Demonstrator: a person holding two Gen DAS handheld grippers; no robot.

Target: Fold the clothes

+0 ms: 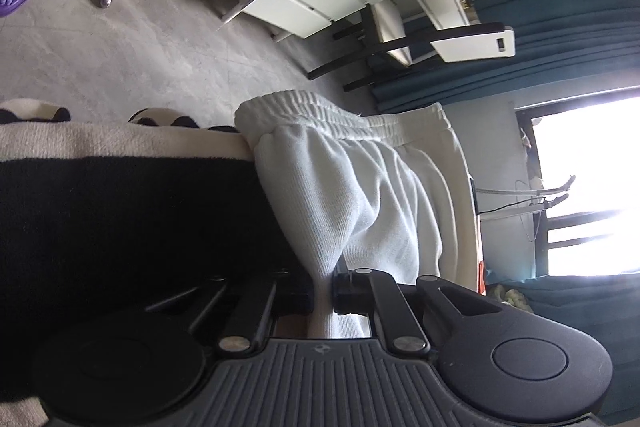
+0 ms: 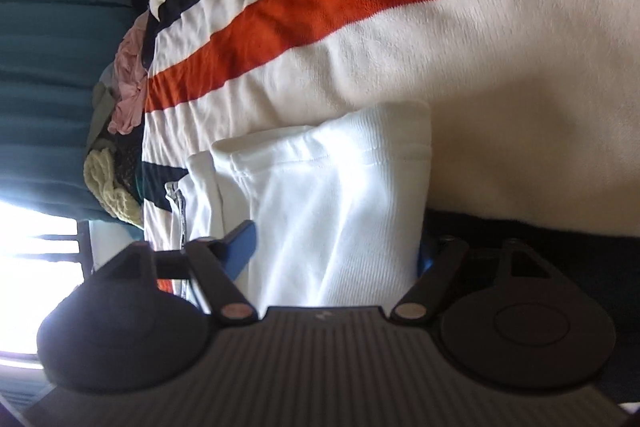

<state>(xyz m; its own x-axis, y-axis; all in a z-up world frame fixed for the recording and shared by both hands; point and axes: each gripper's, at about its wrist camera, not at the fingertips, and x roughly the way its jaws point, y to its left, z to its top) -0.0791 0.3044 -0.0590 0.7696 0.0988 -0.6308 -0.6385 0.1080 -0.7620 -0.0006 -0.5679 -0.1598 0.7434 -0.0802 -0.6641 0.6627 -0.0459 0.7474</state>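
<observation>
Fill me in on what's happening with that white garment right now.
A person is folding clothes on a bed with a handheld gripper in each hand. The left gripper is shut on a bunched part of the white sweatpants, whose elastic waistband hangs at the edge of the striped blanket. The right gripper is open, its fingers straddling a folded section of the same garment lying on the blanket. A pile of other clothes waits further along the bed.
</observation>
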